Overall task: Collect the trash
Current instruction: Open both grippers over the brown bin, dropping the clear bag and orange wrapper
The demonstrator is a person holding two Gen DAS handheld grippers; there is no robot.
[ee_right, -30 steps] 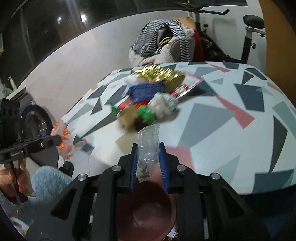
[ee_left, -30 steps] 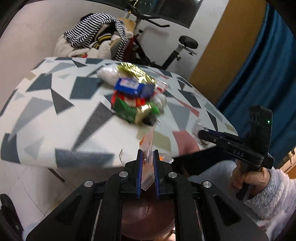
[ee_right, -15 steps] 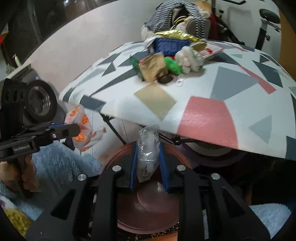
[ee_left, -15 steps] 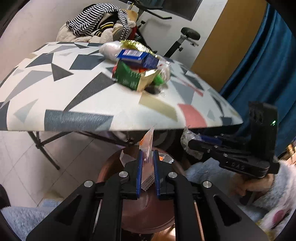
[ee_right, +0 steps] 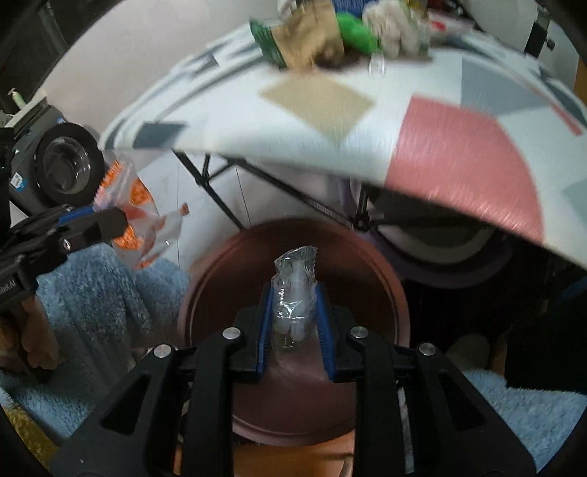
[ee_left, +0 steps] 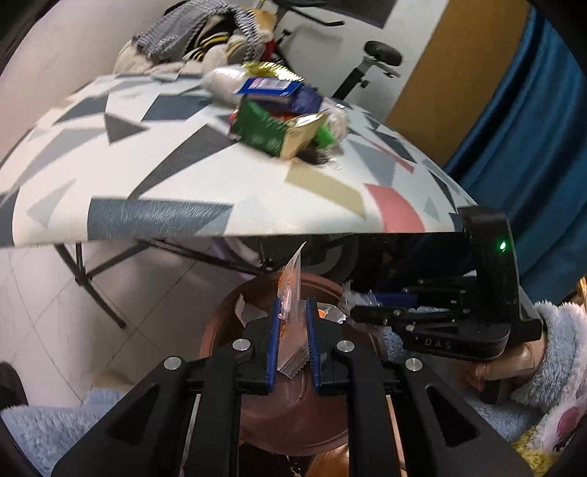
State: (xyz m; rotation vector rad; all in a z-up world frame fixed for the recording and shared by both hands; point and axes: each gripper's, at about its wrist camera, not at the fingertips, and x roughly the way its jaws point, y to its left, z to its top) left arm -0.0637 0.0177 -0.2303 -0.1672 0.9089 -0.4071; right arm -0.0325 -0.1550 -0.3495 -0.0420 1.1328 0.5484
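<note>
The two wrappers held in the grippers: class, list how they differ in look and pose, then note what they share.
The wrapper in the left gripper is flat, clear with orange print, and stands on edge. The wrapper in the right gripper is crumpled, plain clear plastic, bunched into a lump. The orange one has a zigzag-cut end; the clear one has a twisted top. Both are pinched between blue pads above the brown bowl.

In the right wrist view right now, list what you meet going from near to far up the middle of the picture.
right gripper → clear plastic wrapper pinched in it → brown bin below → patterned table edge → trash pile on the table.
</note>
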